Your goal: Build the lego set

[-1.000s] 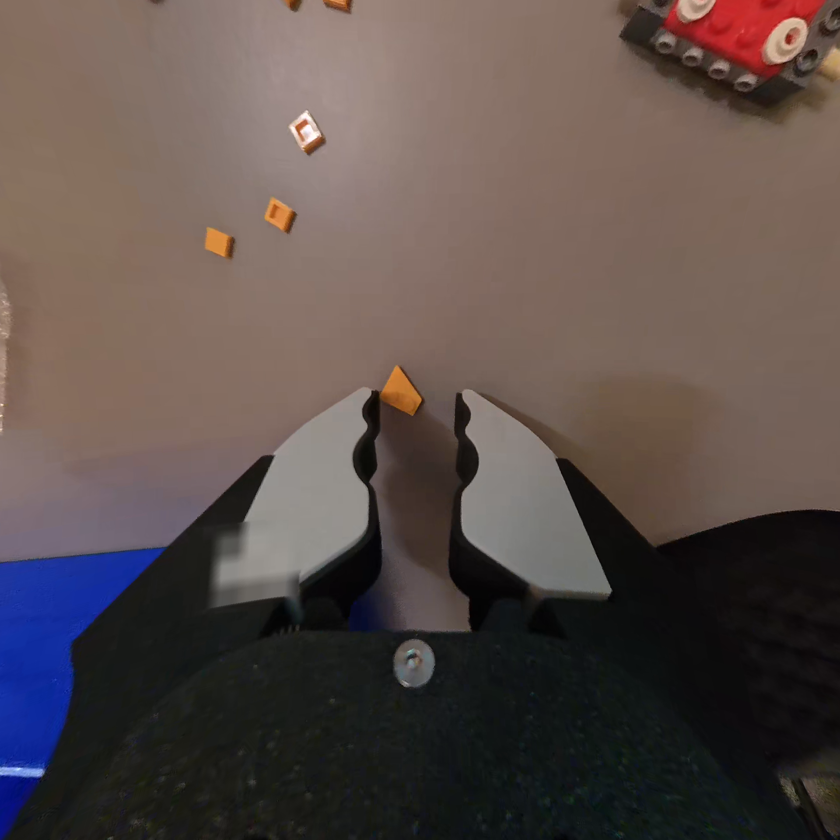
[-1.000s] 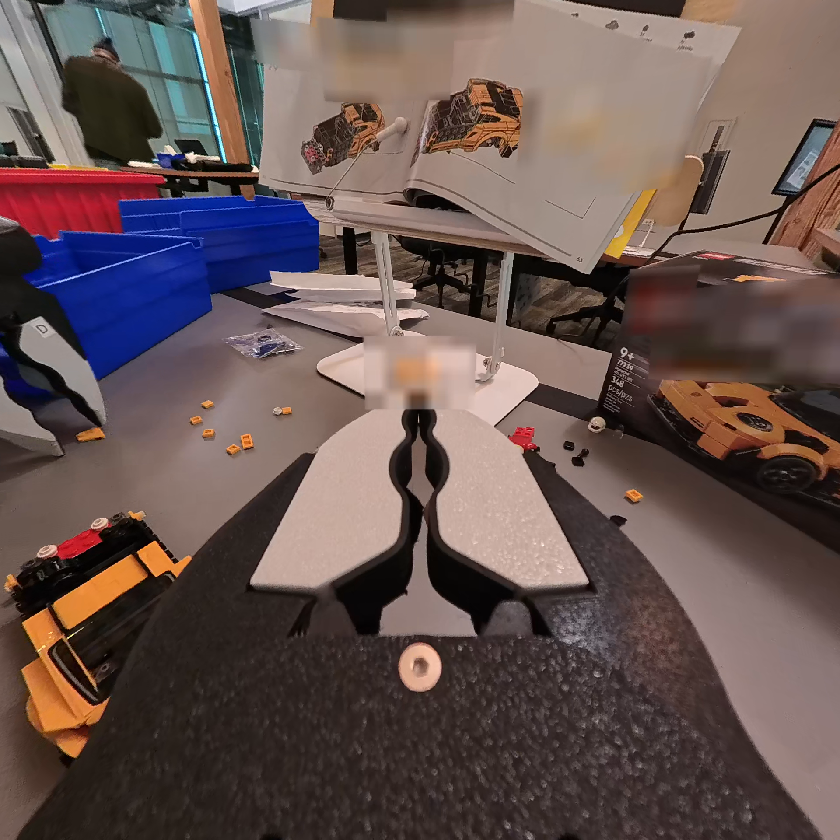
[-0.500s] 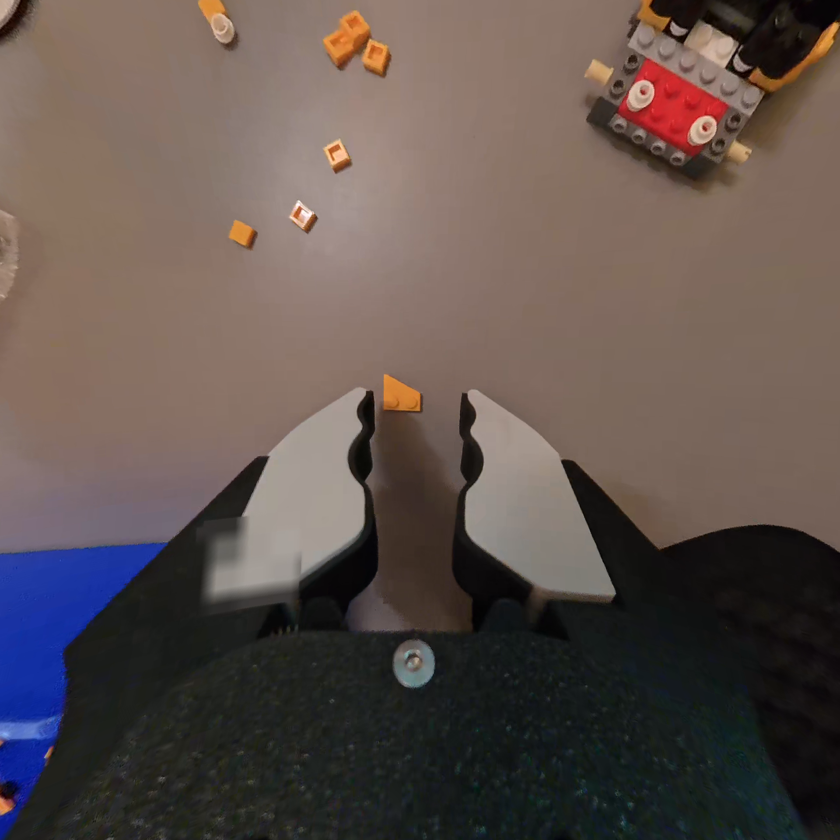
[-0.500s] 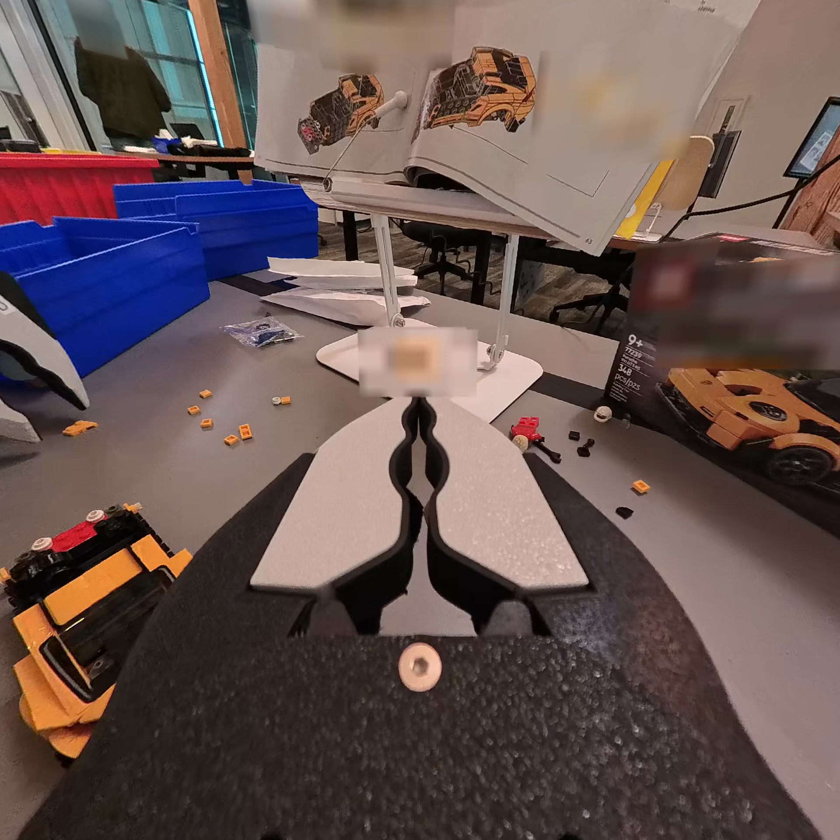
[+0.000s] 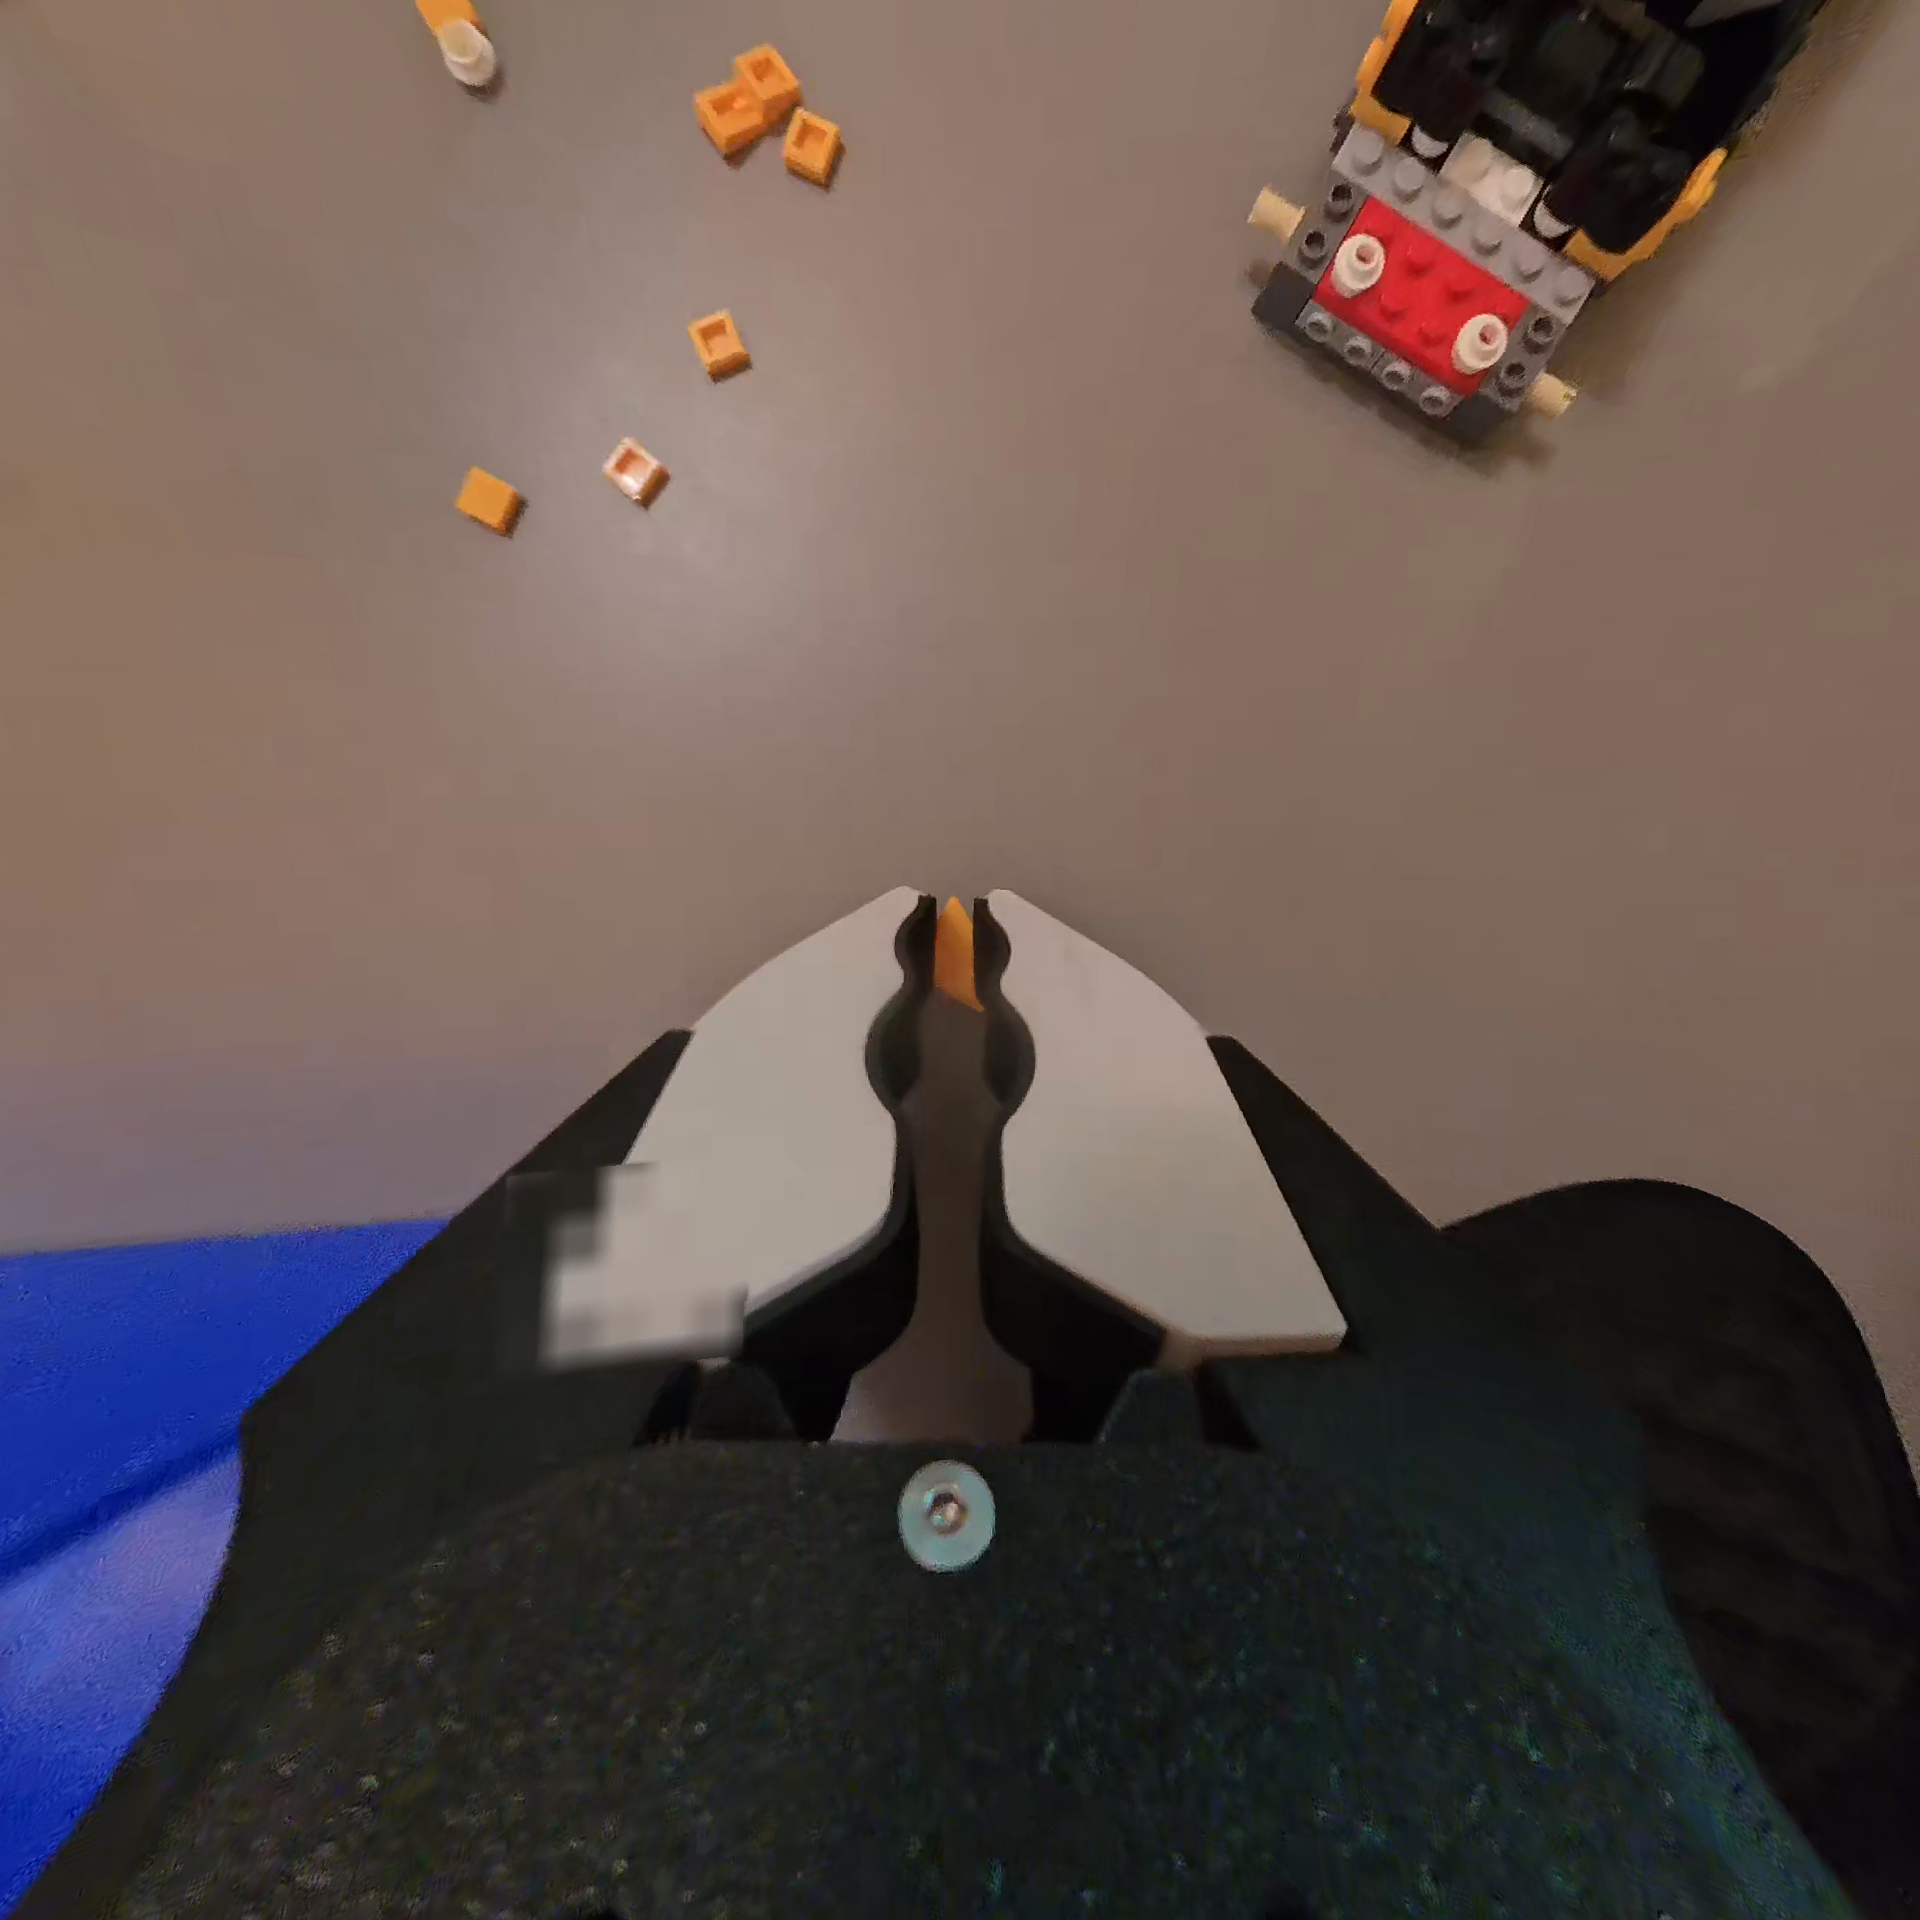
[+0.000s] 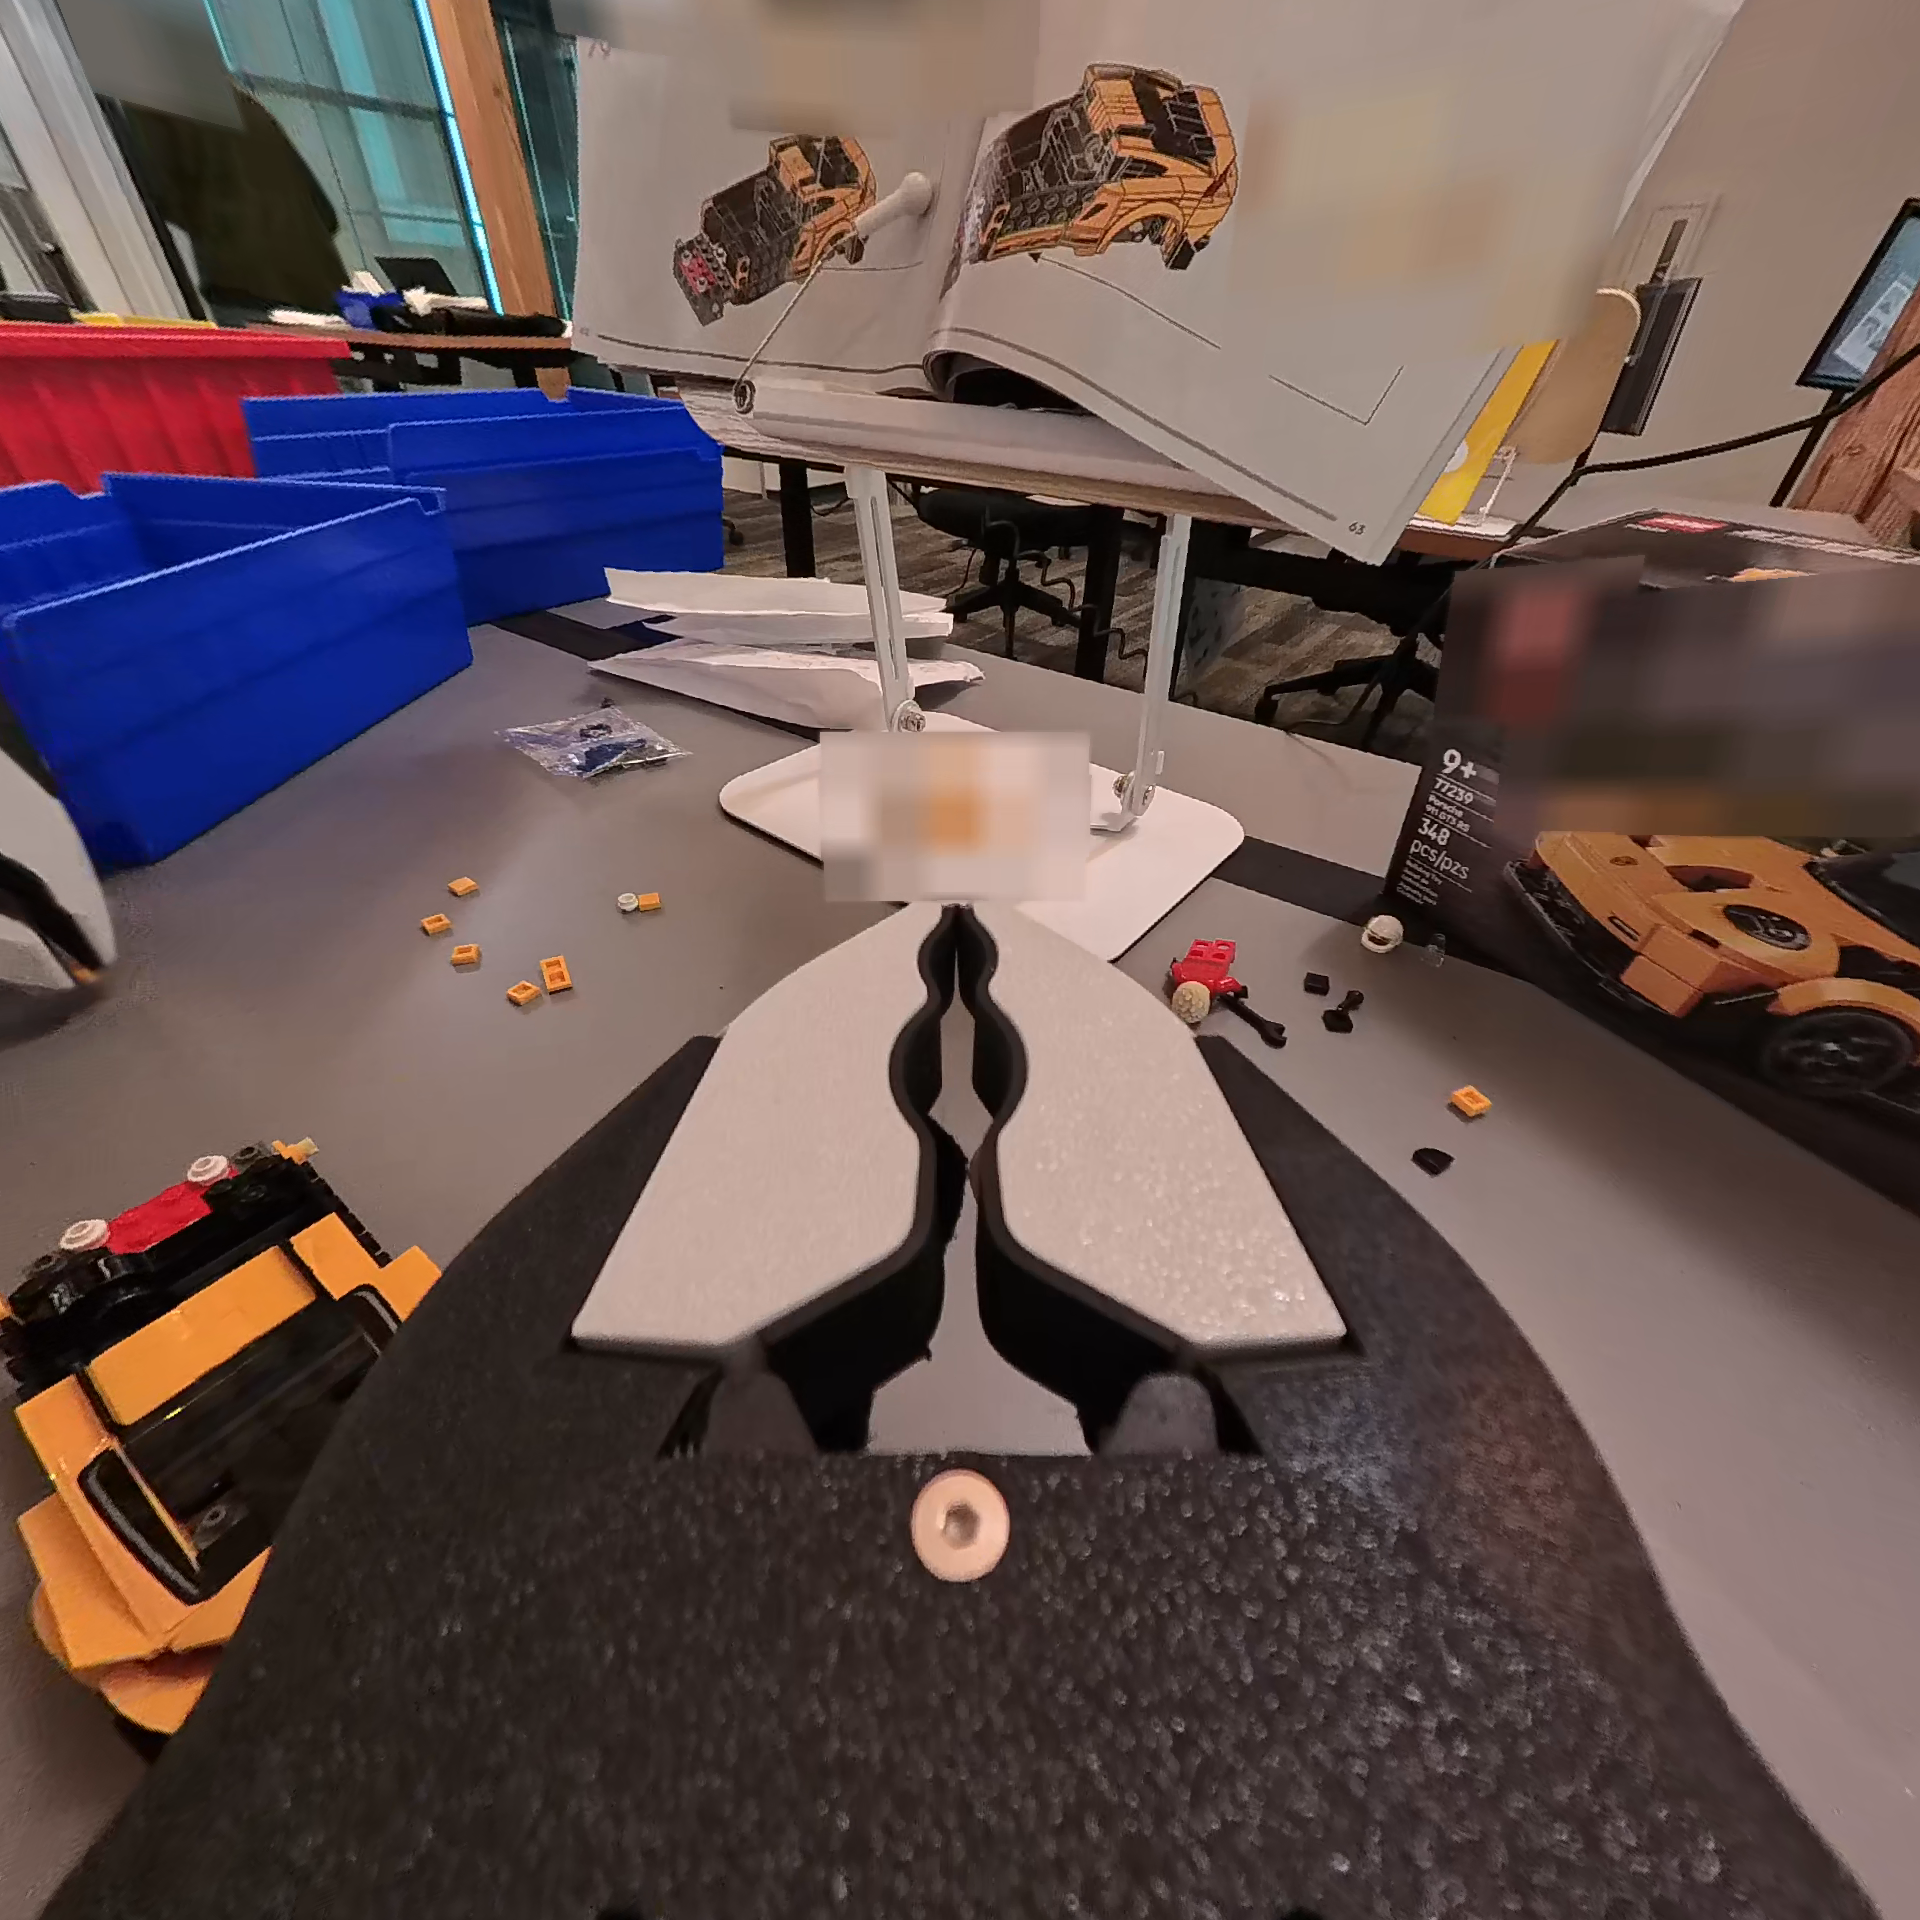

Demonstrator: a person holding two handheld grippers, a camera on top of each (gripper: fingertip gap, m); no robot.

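A grey counter (image 6: 312, 1060) in an open workroom carries loose toy-brick parts, with blue bins (image 6: 239, 644) at its left edge and an instruction booklet (image 6: 1039, 239) propped on a white stand (image 6: 1174, 842). The small orange wedge piece (image 5: 954, 956) stands on edge between the tips of the left tool (image 5: 951, 914), whose fingers are drawn in against its two faces, so it looks pinched just above the counter. Further out lie scattered orange tiles (image 5: 717, 343) and, well apart to the upper right, the part-built orange and black toy car (image 5: 1455, 239) with its red block. The right tool (image 6: 958, 920) hangs above the counter with its fingers pressed together; a blurred patch covers what is beyond the tips. A boxed set (image 6: 1714, 831) stands to the right.
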